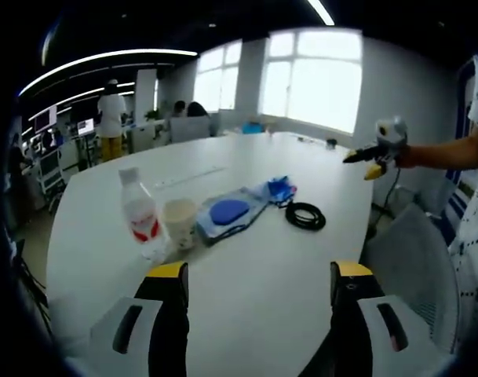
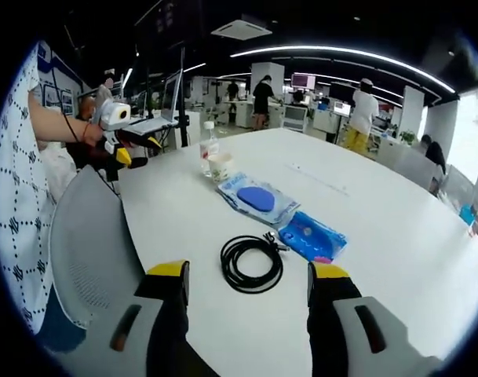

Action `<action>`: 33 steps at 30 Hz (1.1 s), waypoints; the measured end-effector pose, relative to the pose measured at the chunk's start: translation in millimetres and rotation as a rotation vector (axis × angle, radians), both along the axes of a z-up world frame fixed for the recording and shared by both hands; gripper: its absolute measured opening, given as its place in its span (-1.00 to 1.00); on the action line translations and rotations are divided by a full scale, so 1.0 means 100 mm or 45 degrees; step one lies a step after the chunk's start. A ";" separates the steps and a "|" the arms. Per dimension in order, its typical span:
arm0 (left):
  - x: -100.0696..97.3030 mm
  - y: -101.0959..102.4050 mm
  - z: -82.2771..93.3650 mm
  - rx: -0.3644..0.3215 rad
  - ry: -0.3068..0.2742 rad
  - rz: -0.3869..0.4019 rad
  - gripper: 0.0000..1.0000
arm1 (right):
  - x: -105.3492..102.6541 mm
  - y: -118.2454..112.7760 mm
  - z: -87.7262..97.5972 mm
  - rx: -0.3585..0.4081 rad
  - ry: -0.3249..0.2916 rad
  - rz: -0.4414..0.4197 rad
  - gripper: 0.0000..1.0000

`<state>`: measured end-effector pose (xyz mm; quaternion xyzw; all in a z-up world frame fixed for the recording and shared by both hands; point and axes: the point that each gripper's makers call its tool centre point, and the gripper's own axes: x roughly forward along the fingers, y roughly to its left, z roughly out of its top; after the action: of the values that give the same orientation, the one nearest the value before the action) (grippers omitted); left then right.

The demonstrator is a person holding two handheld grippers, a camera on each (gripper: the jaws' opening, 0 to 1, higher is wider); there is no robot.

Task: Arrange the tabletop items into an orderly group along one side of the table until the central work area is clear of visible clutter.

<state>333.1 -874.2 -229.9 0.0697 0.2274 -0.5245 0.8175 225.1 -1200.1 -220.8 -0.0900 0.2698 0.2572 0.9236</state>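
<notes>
Left tongs [image 1: 258,287] agape, empty, above counter [image 1: 254,314] edge. Right tongs [image 2: 246,287] agape, empty, just short of coiled black cable [image 2: 252,263]: limp, light, pinch across bundled loops. Beyond: blue pouches [image 2: 311,236], crinkly, slippery. Paper cup [image 1: 180,222] crushable, touching water bottle [image 1: 140,212], tippy; grip mid-body.

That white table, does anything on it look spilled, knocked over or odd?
Nothing stands out. The clear plastic bottle with the red label and the pale paper cup stand upright together; the two blue plastic packets lie flat, and the black coiled cable is neatly looped. No spill shows.
</notes>
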 end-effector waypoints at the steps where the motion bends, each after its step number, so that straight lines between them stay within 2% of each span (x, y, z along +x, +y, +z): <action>1: 0.00 0.00 0.00 0.002 -0.002 0.001 0.40 | -0.01 -0.02 -0.01 0.000 0.004 -0.006 0.18; 13: -0.07 0.01 0.03 -0.013 -0.008 0.030 0.41 | -0.25 -0.21 -0.19 0.030 0.027 -0.108 0.22; 25: -0.15 -0.02 0.08 -0.039 -0.025 0.060 0.44 | -0.25 -0.20 -0.19 0.057 0.002 -0.140 0.21; 33: -0.16 0.02 0.06 -0.048 -0.016 0.100 0.57 | -0.26 -0.19 -0.19 0.061 -0.006 -0.147 0.22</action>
<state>317.1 -871.7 -224.3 0.0485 0.2150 -0.4959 0.8400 199.5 -1219.5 -240.1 -0.0528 0.2662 0.2096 0.9394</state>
